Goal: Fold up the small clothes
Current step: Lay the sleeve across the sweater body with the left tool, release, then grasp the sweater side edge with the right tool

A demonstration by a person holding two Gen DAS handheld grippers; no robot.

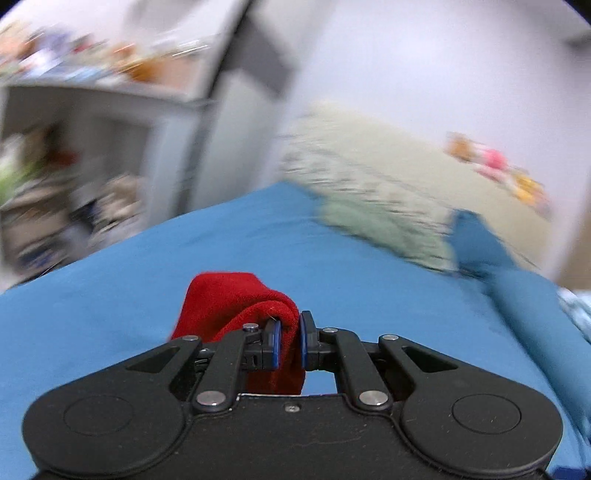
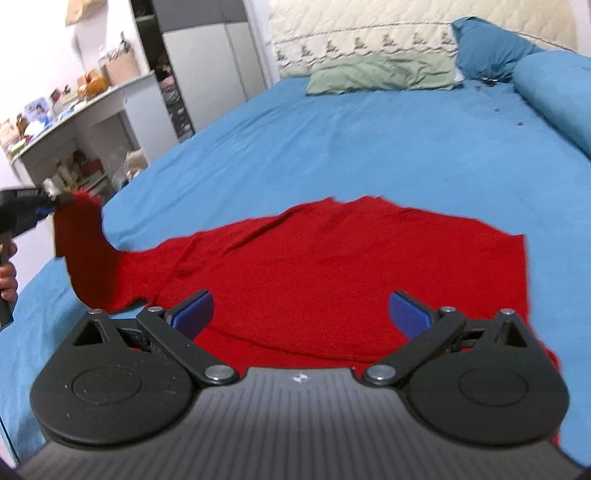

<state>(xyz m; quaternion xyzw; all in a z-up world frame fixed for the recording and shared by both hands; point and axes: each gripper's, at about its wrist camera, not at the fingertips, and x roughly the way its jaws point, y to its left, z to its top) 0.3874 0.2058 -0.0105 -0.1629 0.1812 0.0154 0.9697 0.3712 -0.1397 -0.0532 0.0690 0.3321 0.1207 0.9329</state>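
A red garment lies spread on the blue bed sheet. My left gripper is shut on a bunched edge of the red garment and holds it lifted above the sheet. In the right wrist view the left gripper is at the far left, with the garment's left end hanging from it. My right gripper is open and empty, just above the near part of the garment, its blue pads spread wide.
A green pillow and a blue pillow lie at the head of the bed by a cream quilted headboard. A blue bolster lies along the right. A cluttered white shelf unit stands left of the bed.
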